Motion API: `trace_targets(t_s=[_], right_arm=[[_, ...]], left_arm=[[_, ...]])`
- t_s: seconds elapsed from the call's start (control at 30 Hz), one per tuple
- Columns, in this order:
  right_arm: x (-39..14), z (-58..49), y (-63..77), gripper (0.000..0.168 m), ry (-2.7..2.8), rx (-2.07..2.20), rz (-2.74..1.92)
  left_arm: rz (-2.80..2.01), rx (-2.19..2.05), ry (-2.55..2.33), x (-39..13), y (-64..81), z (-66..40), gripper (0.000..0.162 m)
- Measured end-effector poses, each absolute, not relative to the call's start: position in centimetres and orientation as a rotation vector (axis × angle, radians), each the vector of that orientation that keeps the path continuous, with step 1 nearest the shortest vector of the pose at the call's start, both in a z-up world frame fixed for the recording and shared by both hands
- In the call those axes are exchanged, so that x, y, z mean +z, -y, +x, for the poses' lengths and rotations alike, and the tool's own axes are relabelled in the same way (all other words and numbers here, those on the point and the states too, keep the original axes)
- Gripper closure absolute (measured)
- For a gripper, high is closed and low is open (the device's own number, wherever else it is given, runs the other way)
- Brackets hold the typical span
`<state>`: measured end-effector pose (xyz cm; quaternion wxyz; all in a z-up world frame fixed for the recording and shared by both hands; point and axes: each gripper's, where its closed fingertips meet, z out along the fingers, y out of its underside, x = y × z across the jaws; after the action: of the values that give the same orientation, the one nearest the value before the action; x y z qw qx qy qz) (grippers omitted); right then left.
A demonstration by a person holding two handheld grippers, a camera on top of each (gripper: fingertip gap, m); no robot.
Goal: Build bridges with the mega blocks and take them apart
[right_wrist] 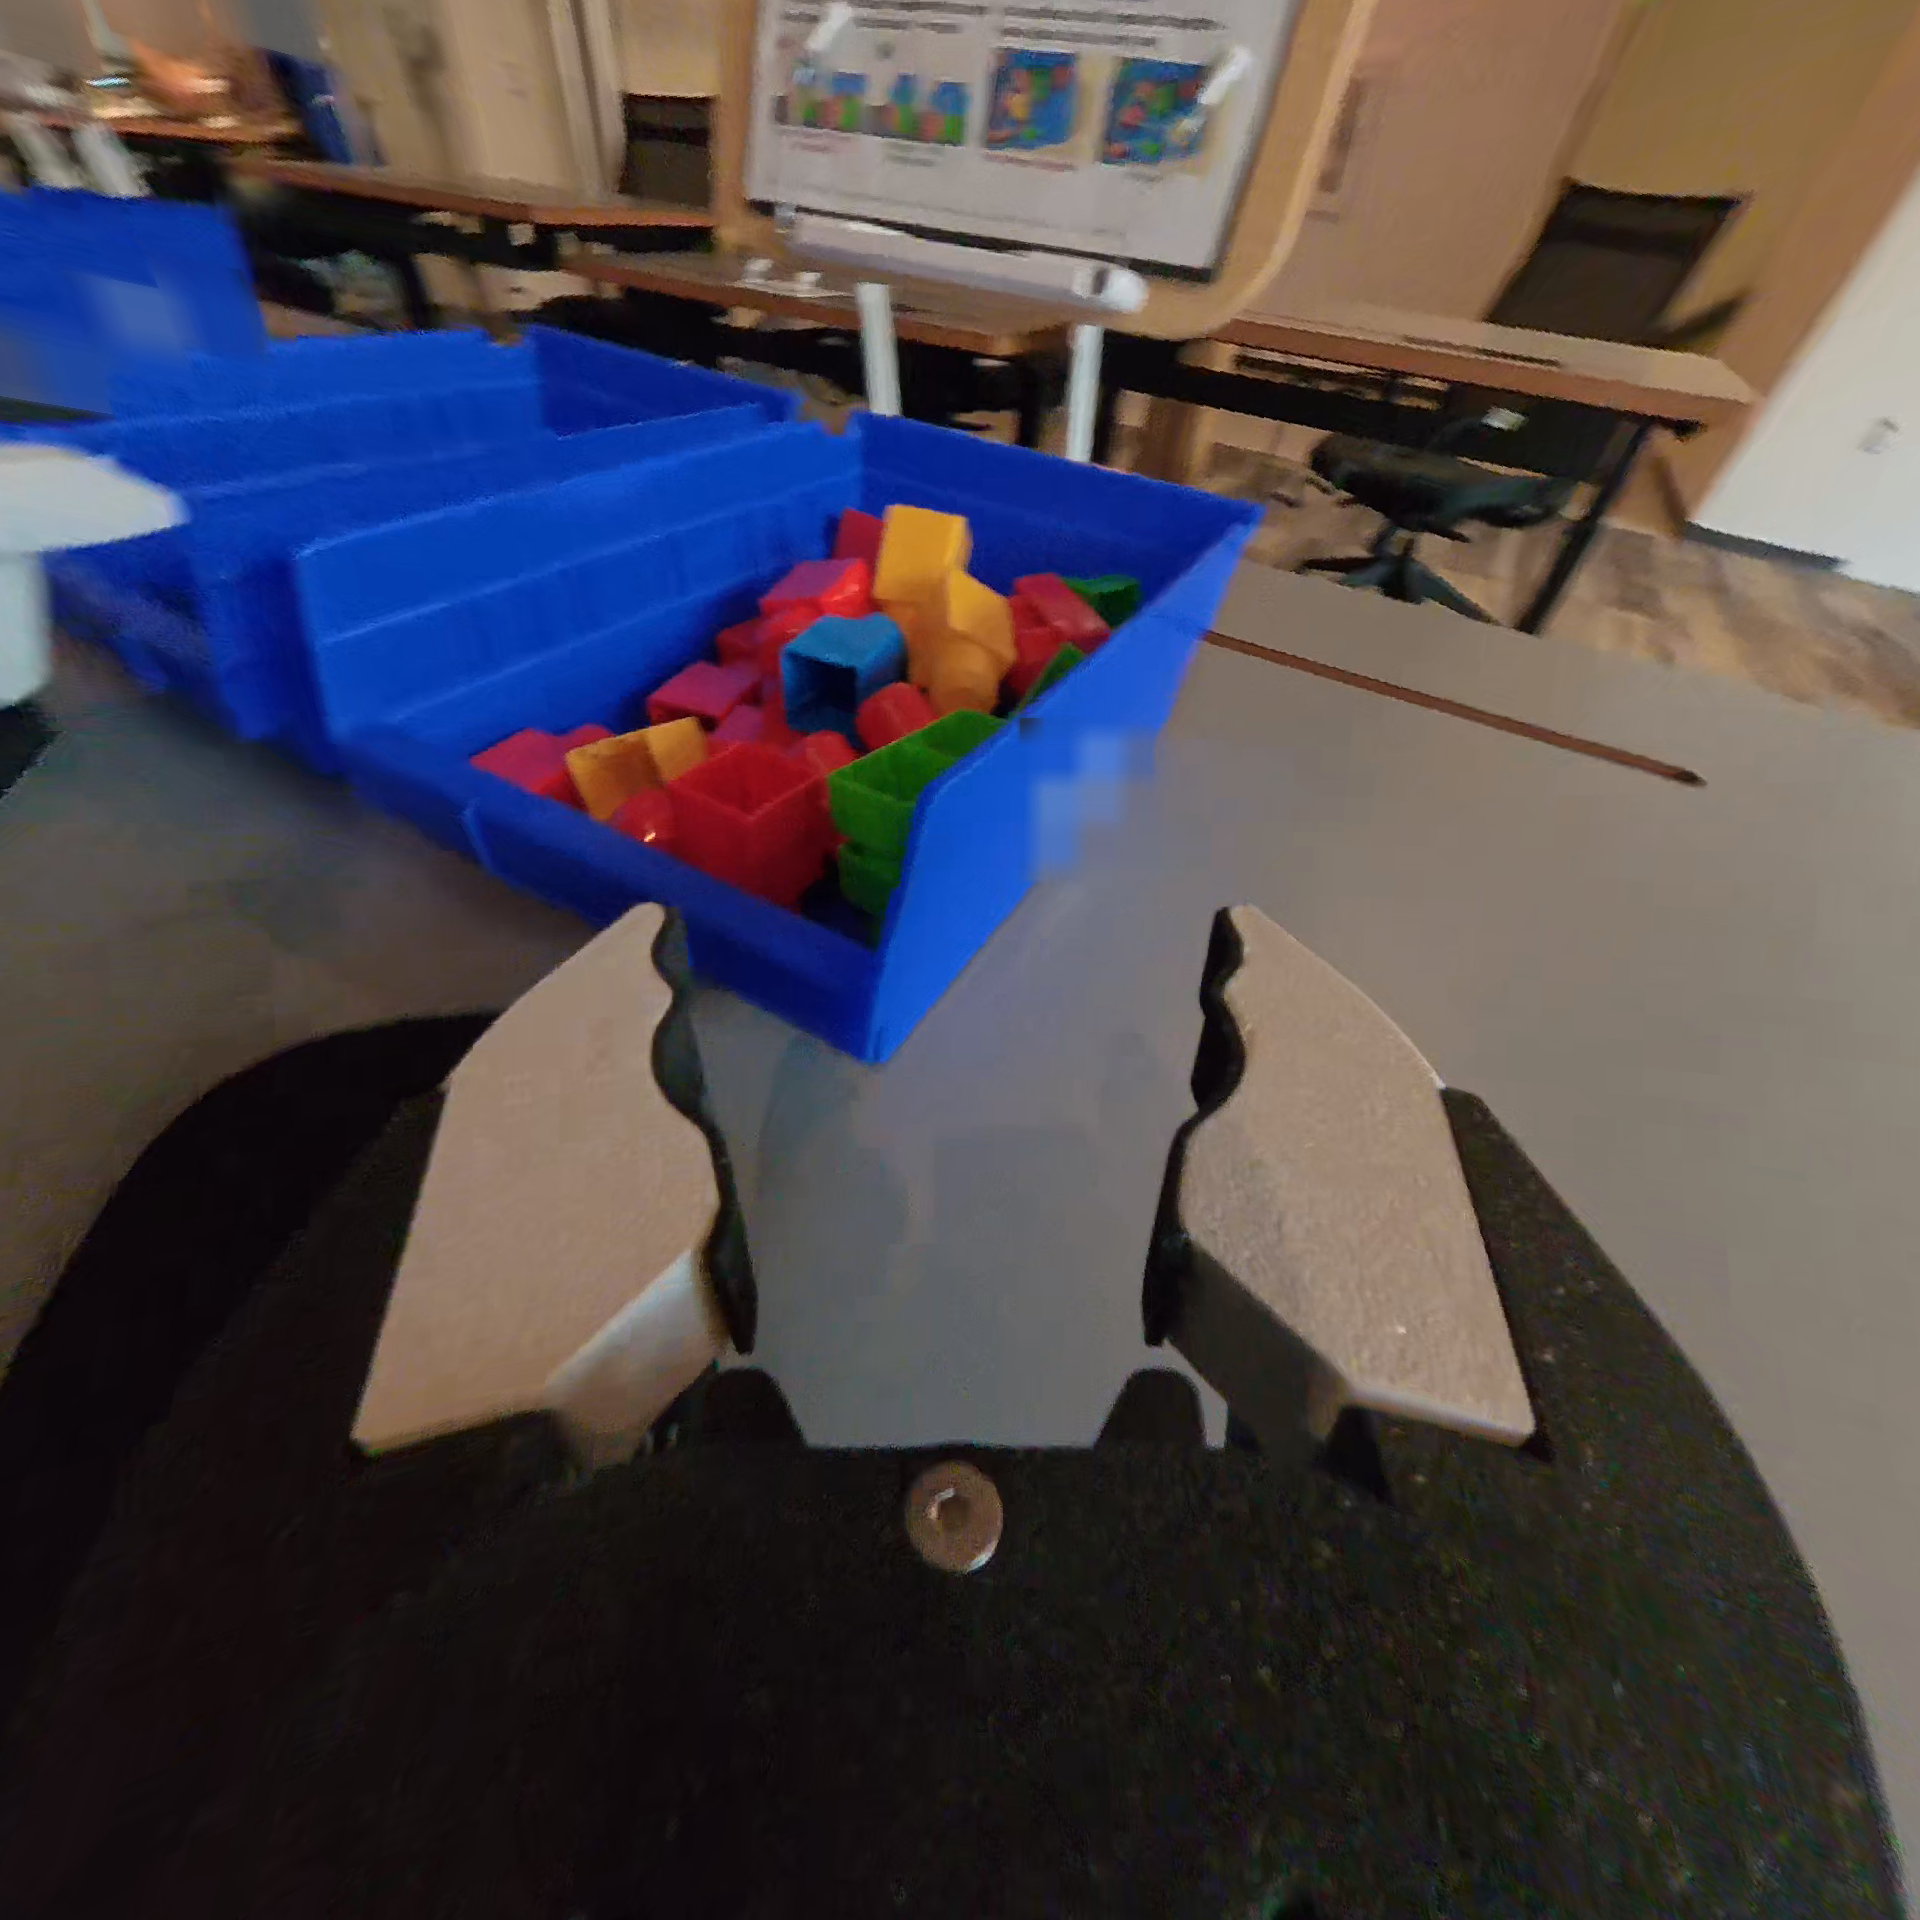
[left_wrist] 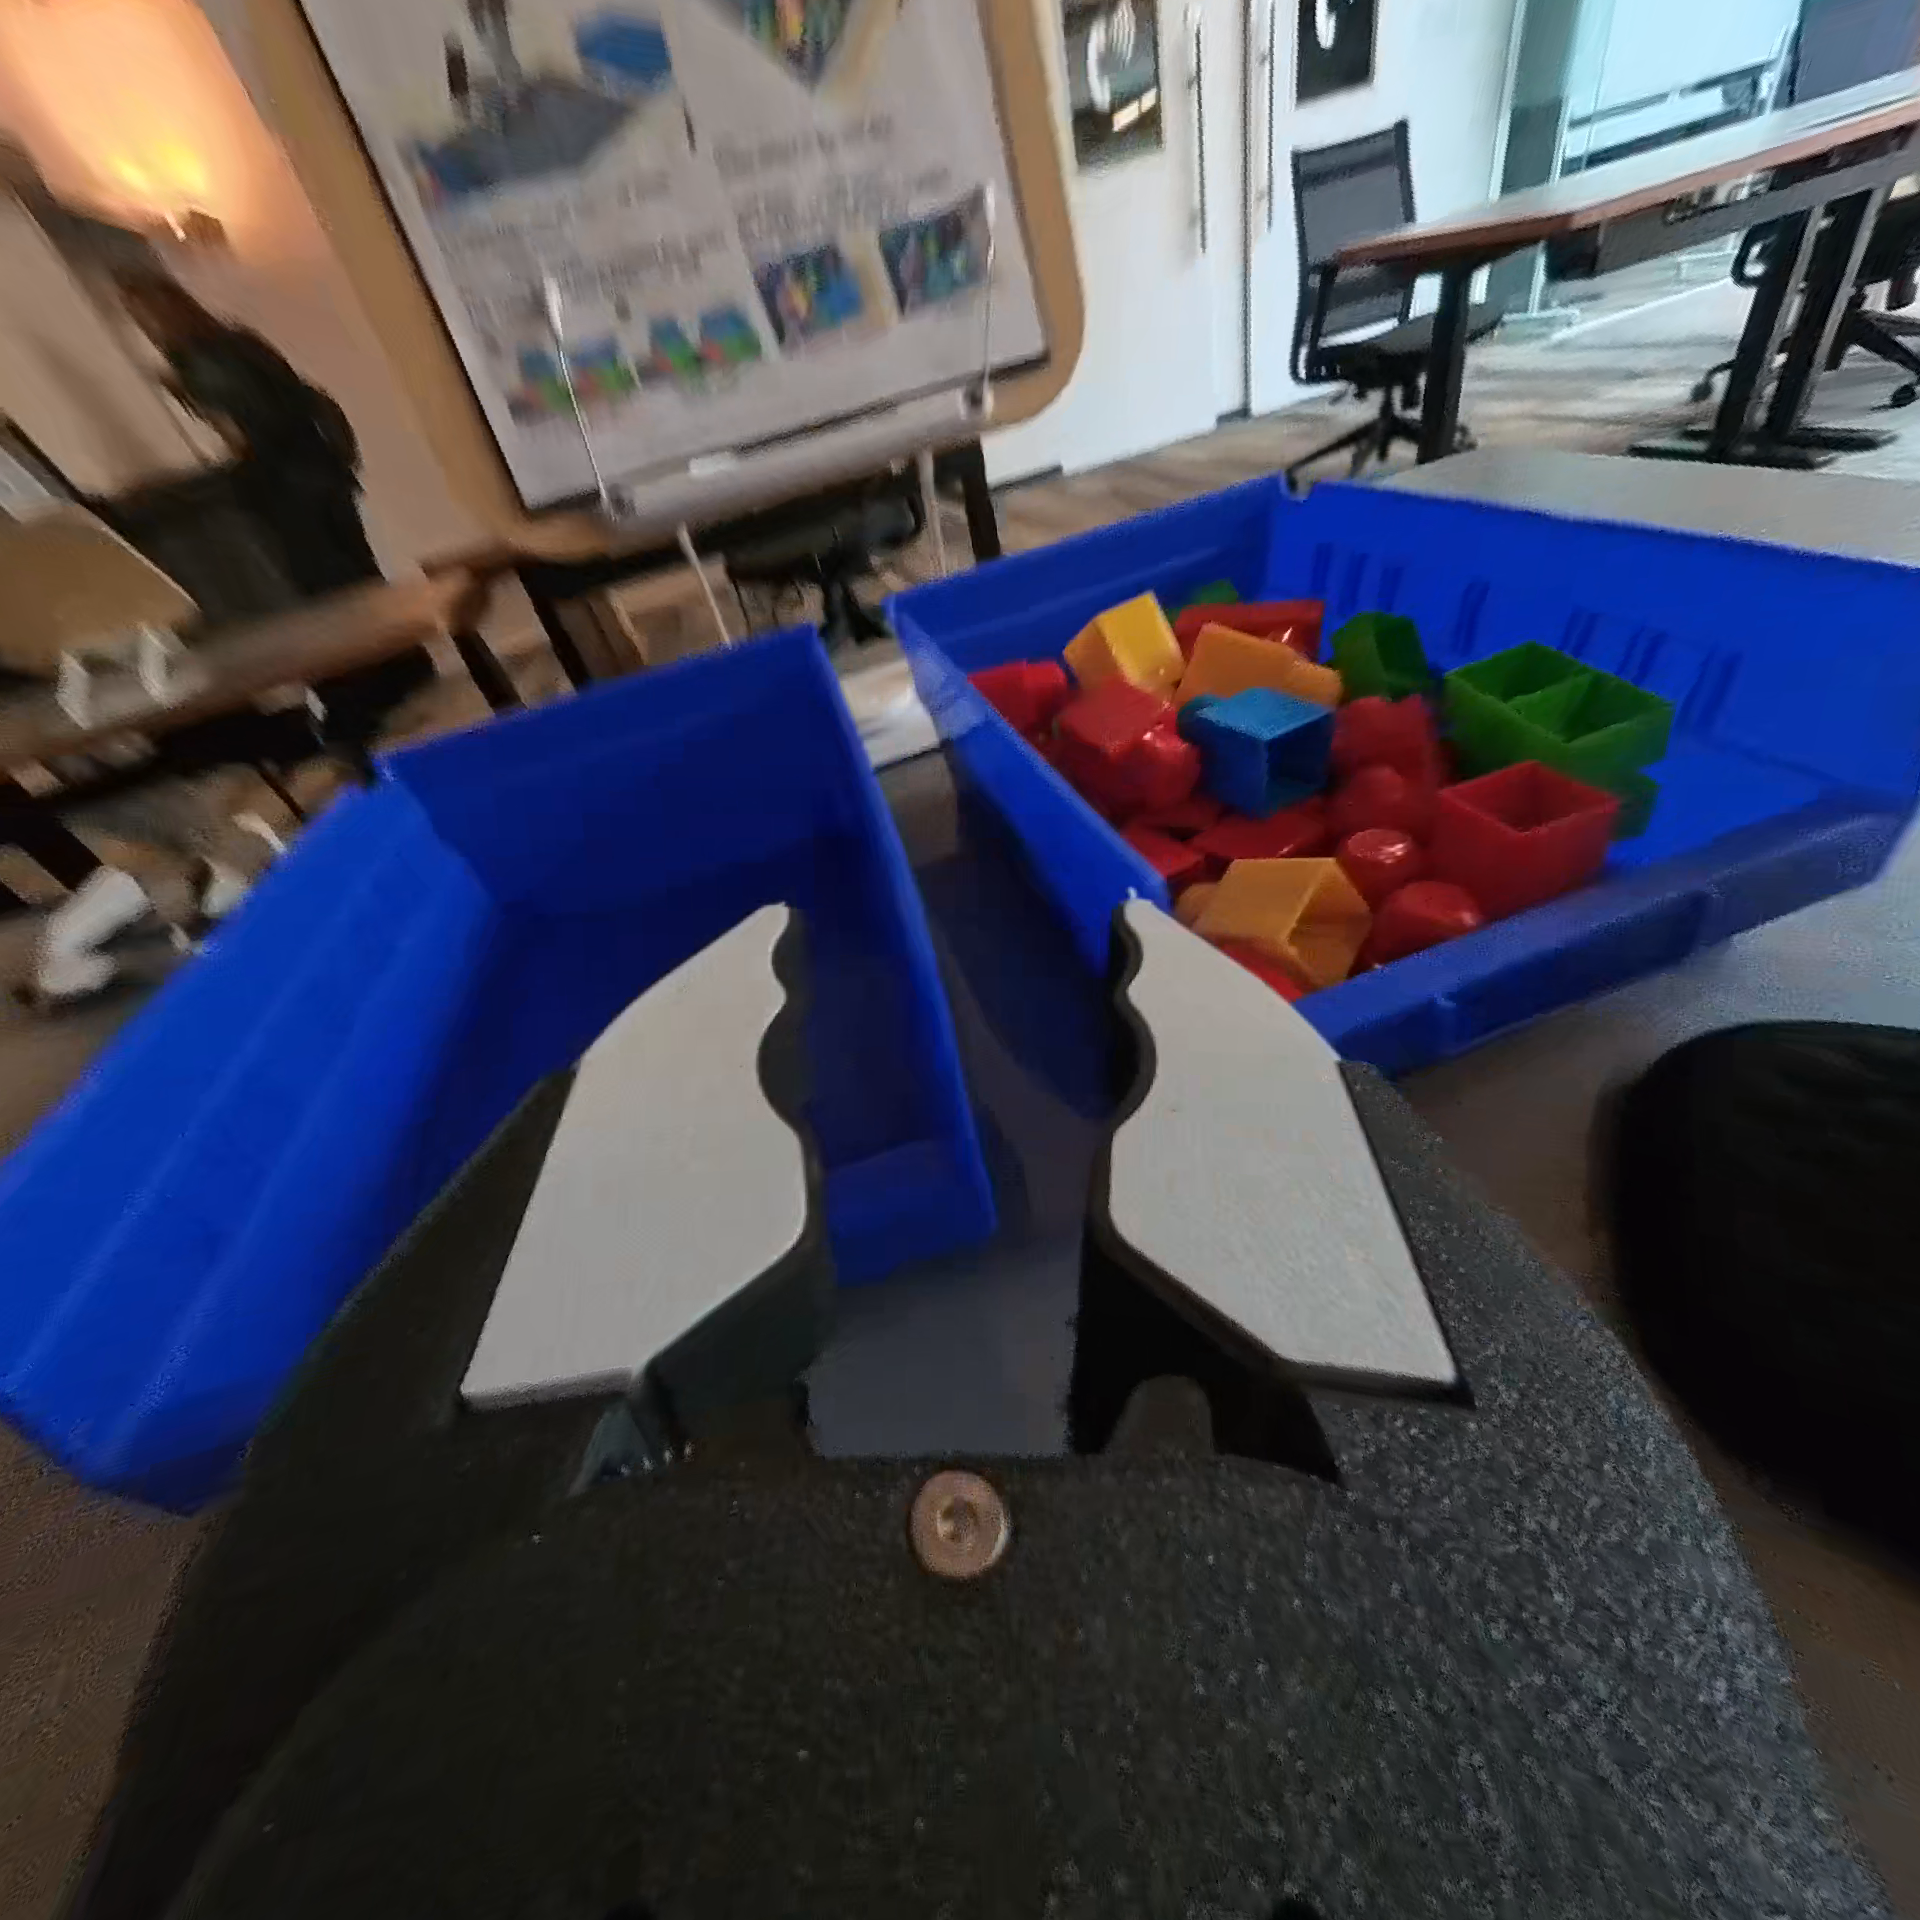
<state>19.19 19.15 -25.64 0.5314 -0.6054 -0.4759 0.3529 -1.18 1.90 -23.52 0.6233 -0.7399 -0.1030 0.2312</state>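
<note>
The left claw (left_wrist: pixel 951 920) is open and holds nothing; its two grey fingers (left_wrist: pixel 665 1153) stand apart. Its tips hover over the narrow gap of table between two blue bins. The bin on the left (left_wrist: pixel 260 1091) looks empty as far as the view shows, and its right wall is just beside the left finger. The bin on the right (left_wrist: pixel 1558 966) holds the blocks (left_wrist: pixel 1299 790): red, yellow, green and one blue block (left_wrist: pixel 1262 743) on top of the heap. The near edge of this bin is low, and the far wall is higher.

The right claw (right_wrist: pixel 940 920) is also open and empty, with a wide space between its fingers (right_wrist: pixel 1340 1174). It is above the grey table (right_wrist: pixel 1507 935), and its tips are near the front corner of the bin with the blocks (right_wrist: pixel 977 883). In this view the blocks (right_wrist: pixel 831 707) lie loose in a heap inside the bin, none joined into a bridge that I can see. To the left of this bin more blue bins (right_wrist: pixel 343 488) stand in a row, close to each other. To the right of the bin the table is bare and wide up to its far edge. A dark round shape (left_wrist: pixel 1787 1247) lies on the table at the right in the left wrist view; I cannot tell what it is. Behind the table stands a board (right_wrist: pixel 997 114) with pictures, and farther away there are desks and chairs (right_wrist: pixel 1455 488).
</note>
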Motion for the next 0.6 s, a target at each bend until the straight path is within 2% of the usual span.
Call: trace_targets(t_s=[0.2, 0.33, 0.6], right_arm=[[-25.1, 17.9, -19.1, 0.077, 0.91, 0.705, -1.502], [-26.3, 16.7, -18.8, 0.081, 0.957, 0.608, -1.543], [-27.6, 15.3, -20.4, 0.098, 0.993, 0.591, -1.643]], left_arm=[[-1.635, 0.472, 0.132, -24.0, -3.7, 4.6, 0.084], [-1.748, 0.355, 0.204, -26.6, -5.8, 4.1, 0.097], [-1.771, 0.351, 0.296, -27.9, -7.3, 2.1, 0.115]])
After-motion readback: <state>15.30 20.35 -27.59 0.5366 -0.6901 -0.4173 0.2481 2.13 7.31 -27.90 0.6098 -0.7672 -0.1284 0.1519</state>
